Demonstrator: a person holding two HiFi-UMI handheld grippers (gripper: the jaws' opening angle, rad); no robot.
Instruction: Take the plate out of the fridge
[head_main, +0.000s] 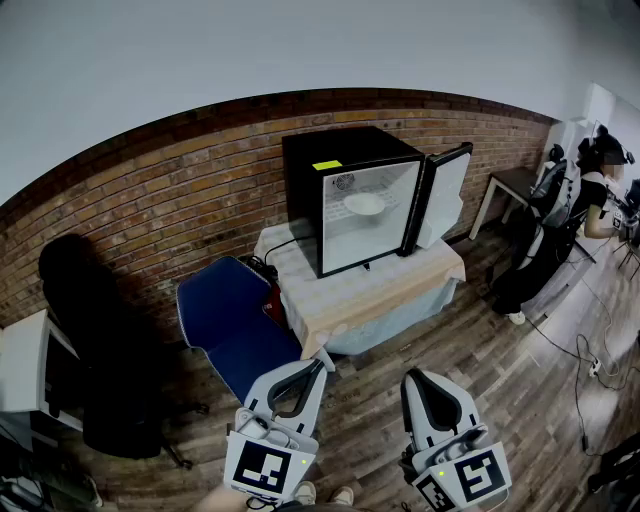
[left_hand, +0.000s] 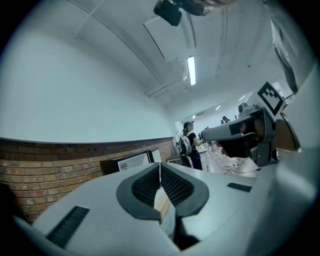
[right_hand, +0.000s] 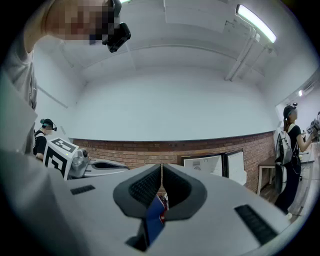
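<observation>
**Plate sits in the open fridge**

The round white plate (head_main: 364, 205) is inside the boxy black fridge (head_main: 330, 160), whose door (head_main: 445, 195) is swung wide. The fridge stands on the cloth-draped tabletop (head_main: 350, 295) by the rough brick wall (head_main: 180, 190). The left gripper (head_main: 318, 365) and right gripper (head_main: 413, 380) hang well short of it, with ribbed jaws pressed together and nothing between them.

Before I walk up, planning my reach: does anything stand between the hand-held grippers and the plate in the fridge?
Nothing visible blocks it: the fridge door stands open and the plate sits exposed inside. The blue chair stands left of the path.
</observation>
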